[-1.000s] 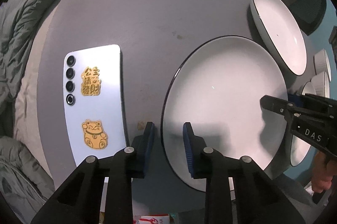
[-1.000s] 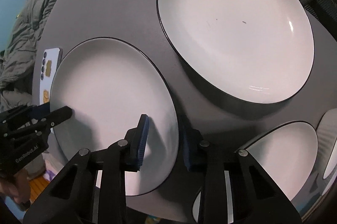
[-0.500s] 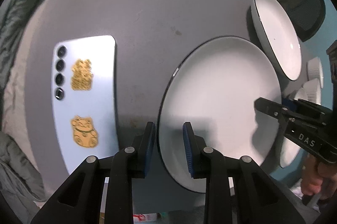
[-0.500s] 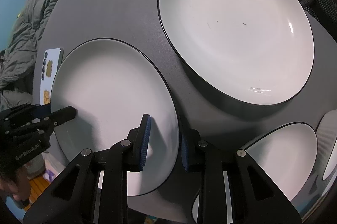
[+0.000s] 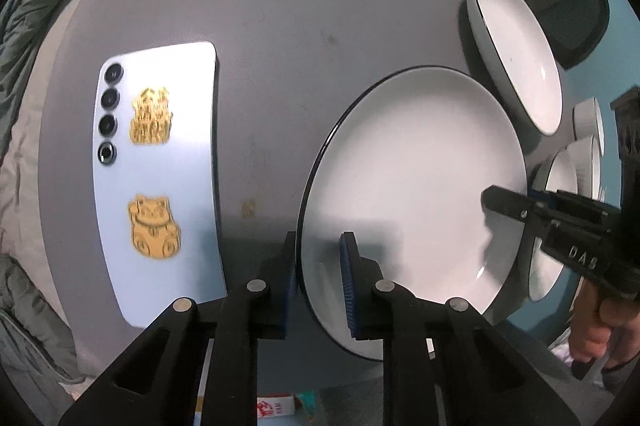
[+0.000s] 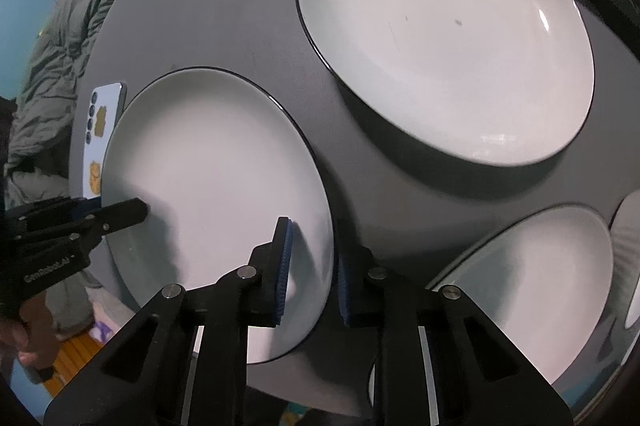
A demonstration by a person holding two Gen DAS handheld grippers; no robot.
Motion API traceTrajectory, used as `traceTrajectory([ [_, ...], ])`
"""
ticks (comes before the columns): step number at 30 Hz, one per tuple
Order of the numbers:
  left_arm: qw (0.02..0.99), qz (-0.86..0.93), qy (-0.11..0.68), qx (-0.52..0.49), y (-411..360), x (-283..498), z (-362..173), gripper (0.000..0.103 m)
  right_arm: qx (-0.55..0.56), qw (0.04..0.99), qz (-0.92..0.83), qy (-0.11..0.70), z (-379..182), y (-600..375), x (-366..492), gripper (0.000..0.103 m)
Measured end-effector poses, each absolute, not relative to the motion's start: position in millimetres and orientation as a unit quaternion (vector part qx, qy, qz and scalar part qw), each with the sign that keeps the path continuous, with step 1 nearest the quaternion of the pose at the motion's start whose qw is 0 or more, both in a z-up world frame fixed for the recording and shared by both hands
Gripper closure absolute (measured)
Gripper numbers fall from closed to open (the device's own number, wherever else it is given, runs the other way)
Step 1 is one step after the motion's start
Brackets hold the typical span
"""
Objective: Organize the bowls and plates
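left wrist view
left gripper [image 5: 318, 282]: my fingers stand apart, one either side of the plate's near-left rim; i see a gap to the inner pad, so i can't call it clamped.
plate [image 5: 420, 185]: white with a dark rim, on the right half of the table, its near edge past the table's edge.
right gripper [image 5: 560, 222]: comes in from the right at the plate's right rim; one finger lies over the plate; i cannot tell its grip from here.
deep plate [image 5: 516, 53]: far right, just beyond the plate.
bowls [image 5: 588, 141]: small white ones at the right edge, partly hidden.
phone [image 5: 160, 177]: face down on the left, gold stickers on its back, apart from the plate.
table [image 5: 280, 5]: grey, round-cornered.

right wrist view
right gripper [image 6: 310, 266]: fingers apart and straddling the plate's near-right rim, left pad over the white face, right pad outside the rim; not pinched.
plate [image 6: 208, 177]: left of centre on the table [image 6: 224, 25].
left gripper [image 6: 80, 226]: at the plate's left rim, one finger over it.
deep plate [image 6: 440, 37]: far right, near the plate.
small plate [image 6: 532, 282]: near right, partly behind my finger.
phone [image 6: 98, 129]: far left, half hidden by the plate.
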State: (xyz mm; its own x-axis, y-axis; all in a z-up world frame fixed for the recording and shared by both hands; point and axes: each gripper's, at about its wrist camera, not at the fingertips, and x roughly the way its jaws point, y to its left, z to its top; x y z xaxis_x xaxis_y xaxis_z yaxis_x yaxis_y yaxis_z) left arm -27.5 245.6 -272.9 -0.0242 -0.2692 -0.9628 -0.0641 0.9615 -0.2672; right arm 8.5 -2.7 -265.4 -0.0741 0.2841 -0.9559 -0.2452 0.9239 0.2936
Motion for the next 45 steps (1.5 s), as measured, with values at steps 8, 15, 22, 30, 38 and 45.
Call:
traceTrajectory([
  [8, 0.686, -0.059, 0.711, -0.142, 266.6, -45.1, -272.0, 0.083, 0.032, 0.676, 0.203, 0.708, -267.9, -4.0, 4.7, 0.086],
  [15, 0.687, -0.041, 0.711, -0.146, 265.6, -41.1, -268.2, 0.079, 0.030, 0.665, 0.211, 0.716, -270.6, 2.6, 7.0, 0.084],
  [22, 0.683, -0.018, 0.714, -0.156, 275.2, -39.0, -257.7, 0.079, 0.011, 0.663, 0.224, 0.714, -260.9, 11.2, 10.6, 0.087],
  [30, 0.692, -0.011, 0.704, -0.158, 280.3, -31.8, -236.3, 0.079, 0.004, 0.664, 0.235, 0.710, -243.8, 9.8, 17.5, 0.088],
  [38, 0.705, -0.020, 0.691, -0.160, 273.1, -11.6, -213.4, 0.079, 0.014, 0.673, 0.232, 0.702, -230.1, -1.9, 31.3, 0.088],
  [45, 0.717, -0.033, 0.683, -0.137, 253.5, 15.9, -203.6, 0.079, 0.039, 0.685, 0.220, 0.693, -225.3, -29.5, 48.4, 0.088],
])
